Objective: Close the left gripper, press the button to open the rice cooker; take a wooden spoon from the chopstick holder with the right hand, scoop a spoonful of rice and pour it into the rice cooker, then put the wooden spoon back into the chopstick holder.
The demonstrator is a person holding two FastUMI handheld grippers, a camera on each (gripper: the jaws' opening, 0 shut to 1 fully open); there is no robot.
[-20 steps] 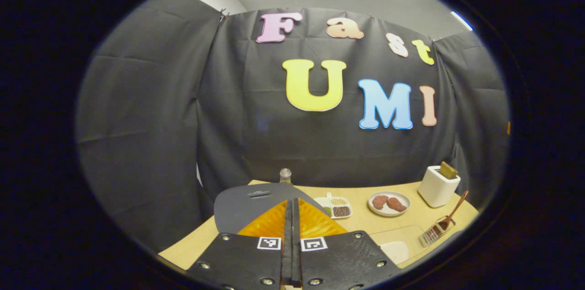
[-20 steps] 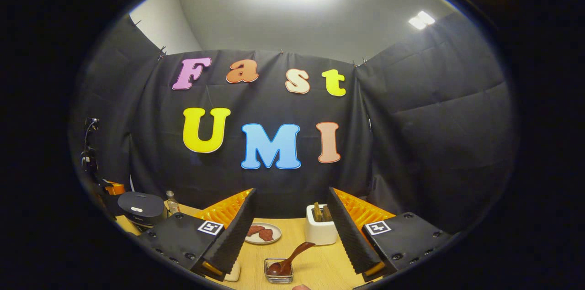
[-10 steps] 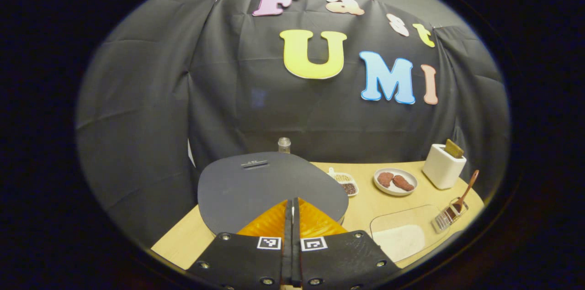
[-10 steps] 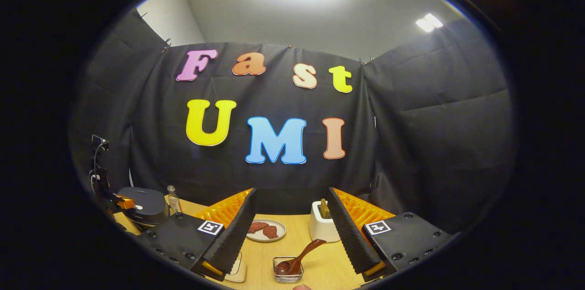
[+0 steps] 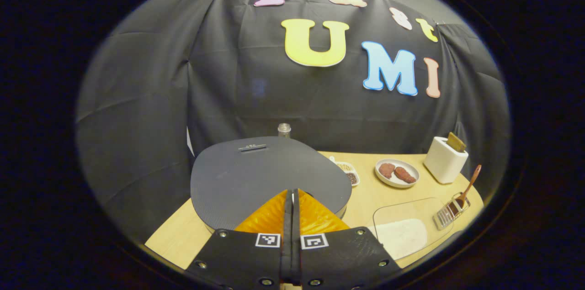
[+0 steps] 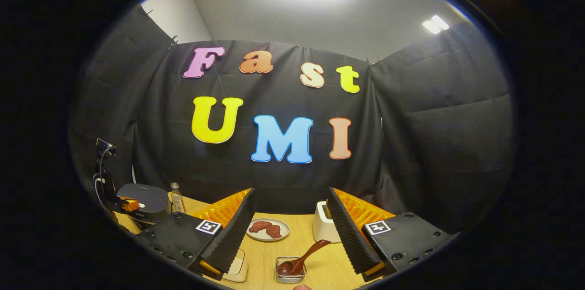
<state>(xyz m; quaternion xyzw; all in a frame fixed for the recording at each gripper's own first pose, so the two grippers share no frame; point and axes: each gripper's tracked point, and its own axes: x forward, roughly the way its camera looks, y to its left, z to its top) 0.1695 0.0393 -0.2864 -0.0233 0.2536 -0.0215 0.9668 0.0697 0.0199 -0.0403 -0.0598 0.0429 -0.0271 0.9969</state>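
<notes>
The dark grey rice cooker [image 5: 269,176] has its lid down and stands just ahead in the left gripper view. My left gripper [image 5: 291,195] is shut with nothing in it, its tips over the front of the lid. In the right gripper view that left gripper [image 6: 128,204] sits at the cooker [image 6: 146,198] on the far left. The wooden spoon [image 6: 302,257] leans in the small clear chopstick holder [image 6: 289,275], low between the fingers of my open right gripper [image 6: 291,192]. Spoon [image 5: 469,184] and holder [image 5: 444,217] stand at the table's right edge. A clear tray of rice [image 5: 402,233] lies right of the cooker.
On the wooden table [image 5: 183,239] stand a white toaster [image 5: 445,160], a plate with two brown pieces [image 5: 396,173], a divided dish of grains [image 5: 349,175] and a small bottle [image 5: 284,130] behind the cooker. Black cloth walls close the back and sides.
The left gripper, still shut, has come closer to the cooker lid, which now looms larger under its tips. The right gripper stays open and has drifted slightly.
</notes>
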